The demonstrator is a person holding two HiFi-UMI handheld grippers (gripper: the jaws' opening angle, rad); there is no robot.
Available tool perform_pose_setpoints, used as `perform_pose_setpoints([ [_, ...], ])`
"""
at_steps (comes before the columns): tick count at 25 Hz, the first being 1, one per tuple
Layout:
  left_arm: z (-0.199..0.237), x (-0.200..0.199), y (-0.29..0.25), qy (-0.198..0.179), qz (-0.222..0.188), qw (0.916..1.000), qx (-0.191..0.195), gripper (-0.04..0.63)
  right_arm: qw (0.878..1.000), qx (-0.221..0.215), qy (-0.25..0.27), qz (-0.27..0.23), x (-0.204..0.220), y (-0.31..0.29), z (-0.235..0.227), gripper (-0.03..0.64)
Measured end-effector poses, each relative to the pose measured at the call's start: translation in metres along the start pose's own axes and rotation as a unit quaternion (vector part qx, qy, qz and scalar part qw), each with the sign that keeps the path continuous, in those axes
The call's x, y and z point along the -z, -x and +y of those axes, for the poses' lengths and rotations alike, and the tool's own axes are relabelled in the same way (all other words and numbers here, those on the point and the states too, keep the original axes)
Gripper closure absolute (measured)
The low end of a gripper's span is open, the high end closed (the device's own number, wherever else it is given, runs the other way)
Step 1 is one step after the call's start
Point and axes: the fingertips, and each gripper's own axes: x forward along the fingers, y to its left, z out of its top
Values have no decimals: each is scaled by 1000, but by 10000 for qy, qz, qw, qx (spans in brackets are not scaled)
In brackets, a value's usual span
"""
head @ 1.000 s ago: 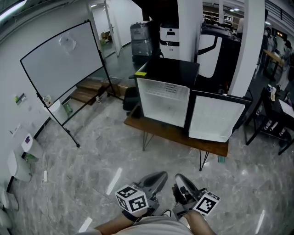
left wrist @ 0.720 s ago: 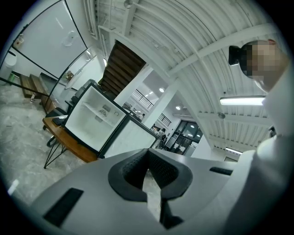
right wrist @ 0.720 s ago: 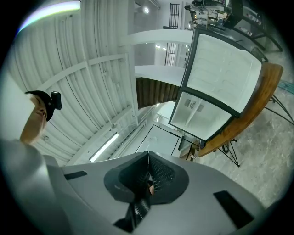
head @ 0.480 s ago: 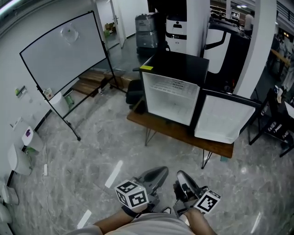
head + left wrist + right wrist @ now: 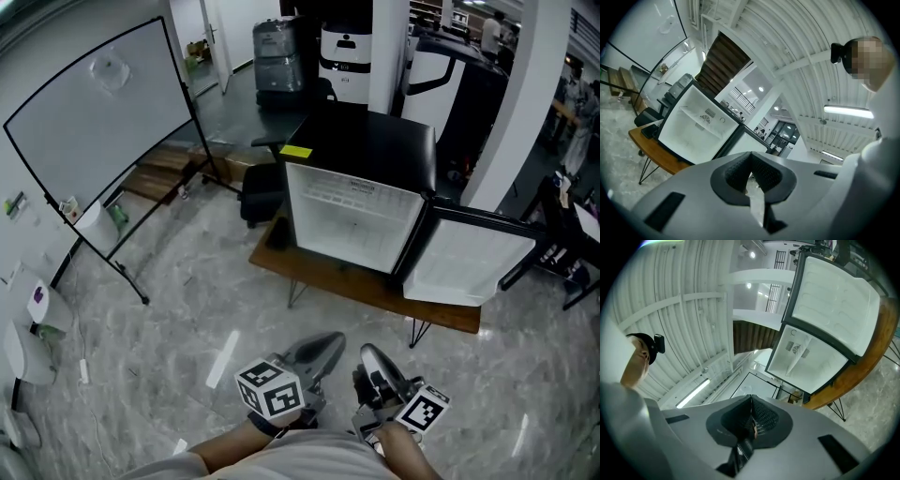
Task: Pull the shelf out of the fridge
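Note:
A small black fridge (image 5: pixel 361 202) stands on a low wooden table (image 5: pixel 366 286), several steps ahead of me. Its door (image 5: pixel 469 262) hangs open to the right and shows a white inside. A pale shelf (image 5: pixel 349 194) sits high in the compartment; it also shows in the left gripper view (image 5: pixel 696 119) and in the right gripper view (image 5: pixel 800 357). My left gripper (image 5: pixel 326 347) and right gripper (image 5: pixel 370 358) are held low near my body, far from the fridge. The left gripper (image 5: pixel 751 164) is shut and holds nothing. The right gripper (image 5: pixel 751 408) is likewise shut and holds nothing.
A whiteboard on a wheeled stand (image 5: pixel 94 122) fills the left side. A black bag (image 5: pixel 261 192) sits by the table's left end. Machines (image 5: pixel 277 52) and a white column (image 5: pixel 525 94) stand behind the fridge. Grey marble floor with a white tape strip (image 5: pixel 222 359) lies between me and the table.
The fridge now looks nearer and larger, and the whiteboard has slid toward the left edge. Both grippers stay shut in the same place near my body.

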Motion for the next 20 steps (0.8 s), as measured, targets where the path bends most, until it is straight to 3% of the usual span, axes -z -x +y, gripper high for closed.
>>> perform_pose_setpoints([
  [13,80,-43,-42,228,288,9988,325,589,9983,446,60,-378,-20,-78,-39,597],
  [20,124,-60,-83,834,265,9957,294,589,9976,539,-64,-438,-43,-114,-72,597],
])
